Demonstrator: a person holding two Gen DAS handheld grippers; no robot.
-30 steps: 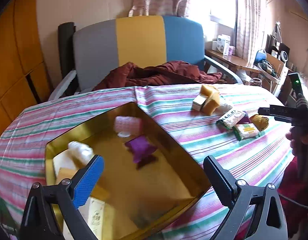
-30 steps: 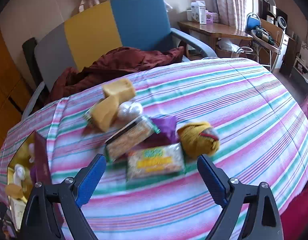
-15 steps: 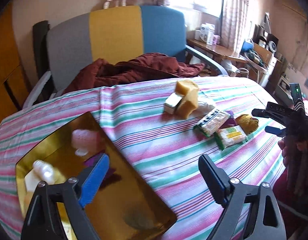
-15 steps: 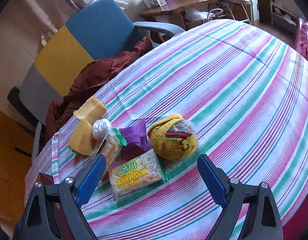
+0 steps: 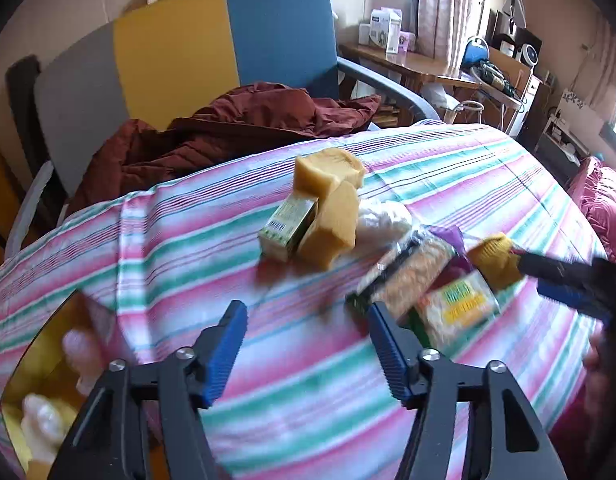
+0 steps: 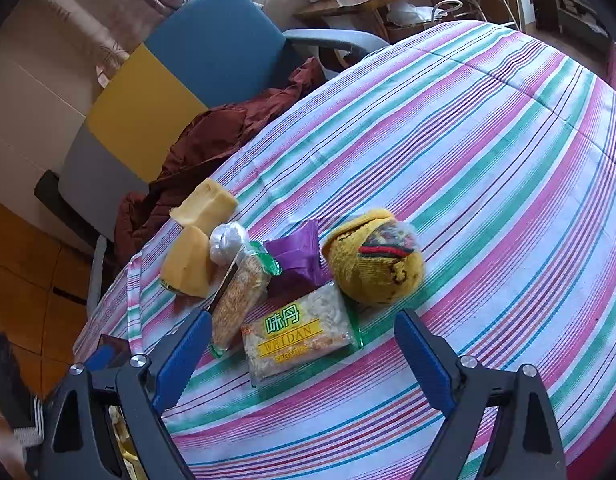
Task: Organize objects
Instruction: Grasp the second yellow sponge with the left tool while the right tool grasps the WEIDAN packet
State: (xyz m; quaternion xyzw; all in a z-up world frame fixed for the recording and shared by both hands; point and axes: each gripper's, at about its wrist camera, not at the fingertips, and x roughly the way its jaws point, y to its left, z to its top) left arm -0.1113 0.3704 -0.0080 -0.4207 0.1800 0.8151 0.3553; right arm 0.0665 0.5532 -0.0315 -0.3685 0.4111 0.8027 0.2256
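A heap of small goods lay on the striped table (image 6: 488,152): a WEIDAN snack packet (image 6: 302,334), a cracker packet (image 6: 238,302), a yellow knitted ball (image 6: 374,262), sponge blocks (image 5: 332,200) and a small box (image 5: 288,226). The right tool (image 6: 302,358) was held wide open just before the snack packet, nothing gripped. The left tool (image 5: 304,344) had just been closing, with nothing between its pads. The gold tray (image 5: 40,364) sat at the table's near left. Because the packets overlapped, two could be caught together, or the slick wrapper could slip out; both tools, being near one another, could collide.
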